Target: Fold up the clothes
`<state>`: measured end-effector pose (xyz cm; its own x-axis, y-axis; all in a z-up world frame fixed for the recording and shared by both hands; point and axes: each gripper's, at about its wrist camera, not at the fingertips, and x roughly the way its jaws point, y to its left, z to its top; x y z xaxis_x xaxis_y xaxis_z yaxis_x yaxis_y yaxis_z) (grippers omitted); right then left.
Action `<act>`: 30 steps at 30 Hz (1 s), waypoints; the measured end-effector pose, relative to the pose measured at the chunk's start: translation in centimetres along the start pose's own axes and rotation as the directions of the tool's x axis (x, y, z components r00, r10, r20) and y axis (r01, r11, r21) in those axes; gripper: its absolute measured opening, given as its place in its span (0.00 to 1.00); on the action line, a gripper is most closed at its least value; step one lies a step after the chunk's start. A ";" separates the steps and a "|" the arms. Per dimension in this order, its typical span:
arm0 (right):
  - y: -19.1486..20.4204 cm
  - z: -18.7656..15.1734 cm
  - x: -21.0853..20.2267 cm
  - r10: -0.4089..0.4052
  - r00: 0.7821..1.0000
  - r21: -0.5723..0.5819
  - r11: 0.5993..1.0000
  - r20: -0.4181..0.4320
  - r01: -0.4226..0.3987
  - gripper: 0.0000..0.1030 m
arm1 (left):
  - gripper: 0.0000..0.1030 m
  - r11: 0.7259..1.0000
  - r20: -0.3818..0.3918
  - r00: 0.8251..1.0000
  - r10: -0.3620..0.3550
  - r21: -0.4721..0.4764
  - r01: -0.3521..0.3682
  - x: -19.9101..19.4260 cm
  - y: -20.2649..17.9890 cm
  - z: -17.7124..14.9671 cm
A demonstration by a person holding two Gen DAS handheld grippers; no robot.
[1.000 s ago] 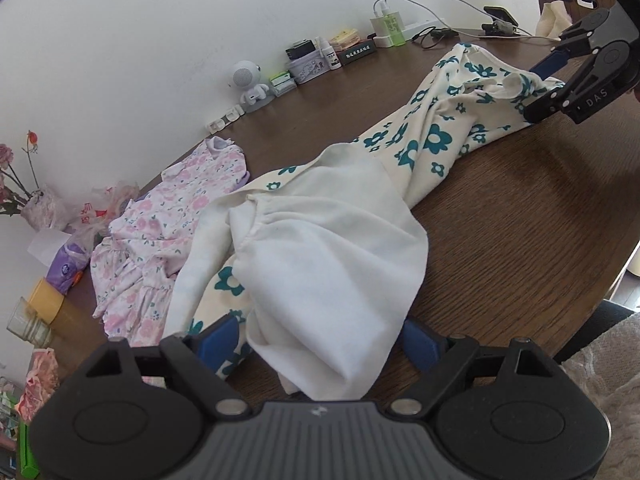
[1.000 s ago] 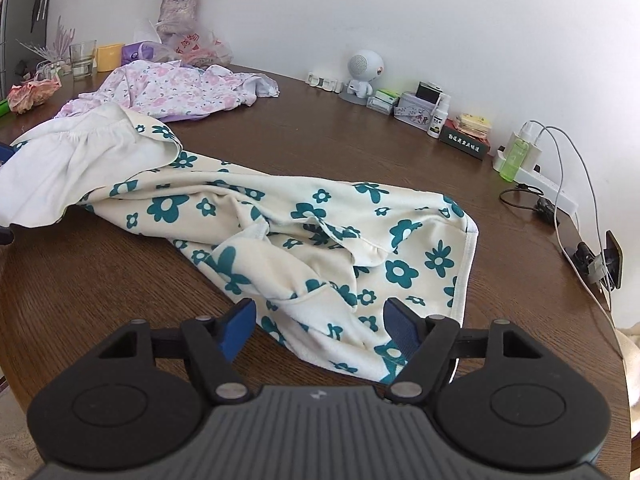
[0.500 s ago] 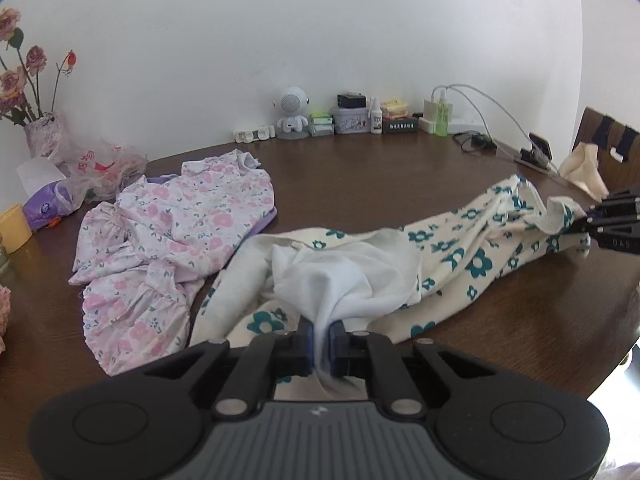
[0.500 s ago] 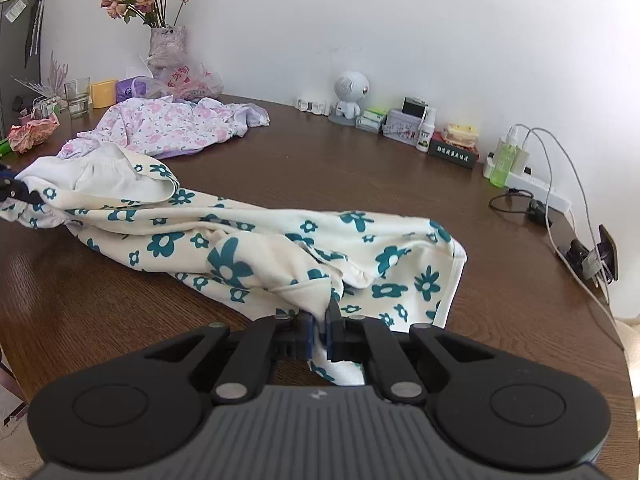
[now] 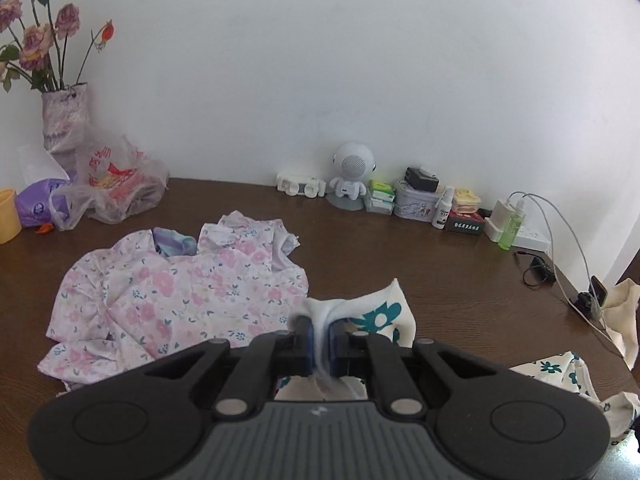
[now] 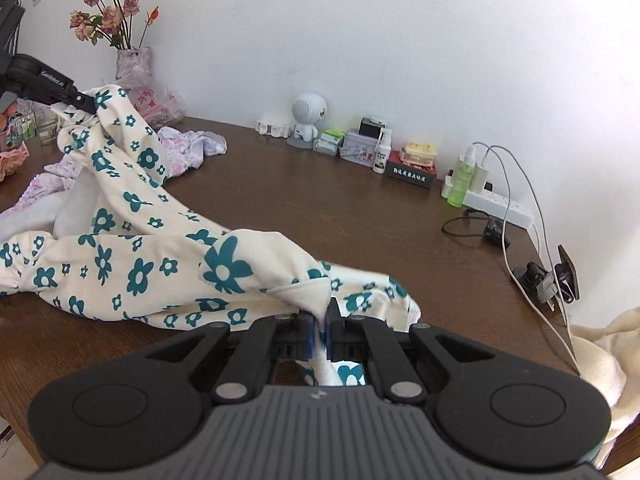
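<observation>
Both claws are closed tight on one garment. The left claw (image 5: 319, 346) pinches a bunch of the cream cotton garment printed with teal flowers (image 6: 140, 264), its white lining side showing between the blue pads. The right claw (image 6: 319, 334) pinches another edge of the same garment, blue pads pressed together with cloth between them.

Position of garment: it is strung between the two claws. In the right wrist view the left claw (image 6: 86, 102) is up at far left, lifted off the brown wooden bench (image 6: 320, 200), and the cloth runs down from it in a twisted rope to the bench surface and on to the right claw. The middle part sags and rests on the bench; the end at the left claw is in the air.

Long axis: runs claw to claw, roughly across the bench from left-far to right-near. The cloth is bunched and rolled along this axis, not spread flat. Which end is the neck or the hem cannot be told.

Neither claw is nearer; each holds one end.

A second garment, pale pink with a small floral print (image 5: 180, 292), lies crumpled on the bench beyond the left claw, not held.

Judgement: a fold needs the cloth flat, so the twist must come out along the axis.
</observation>
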<state>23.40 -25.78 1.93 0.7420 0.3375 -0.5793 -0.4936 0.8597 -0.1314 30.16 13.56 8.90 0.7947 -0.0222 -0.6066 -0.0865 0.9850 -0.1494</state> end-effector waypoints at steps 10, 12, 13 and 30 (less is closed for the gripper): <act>0.8 -3.4 1.1 -0.002 0.998 -0.013 1.000 -0.069 0.001 0.04 | 0.60 0.986 -0.124 0.989 0.078 -0.138 -0.095 4.1 4.1 -2.4; 1.1 -3.9 0.9 -0.001 0.997 -0.020 1.000 -0.073 -0.001 0.04 | 0.66 0.989 -0.103 0.991 0.080 -0.116 -0.092 2.2 4.5 -3.0; 1.2 -4.1 0.9 -0.002 0.997 -0.022 1.000 -0.073 0.001 0.05 | 0.68 0.993 -0.086 0.993 0.076 -0.087 -0.083 0.8 4.4 -3.3; 1.8 -5.3 0.5 -0.031 0.996 -0.044 0.999 -0.081 0.027 0.33 | 0.81 0.923 -0.236 0.949 -0.208 0.273 0.270 -7.2 -2.4 -13.9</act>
<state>20.47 -26.15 -2.84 0.7176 0.2784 -0.6384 -0.4925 0.8509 -0.1825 16.28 9.03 2.81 0.6303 -0.2664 -0.7292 0.2991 0.9501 -0.0886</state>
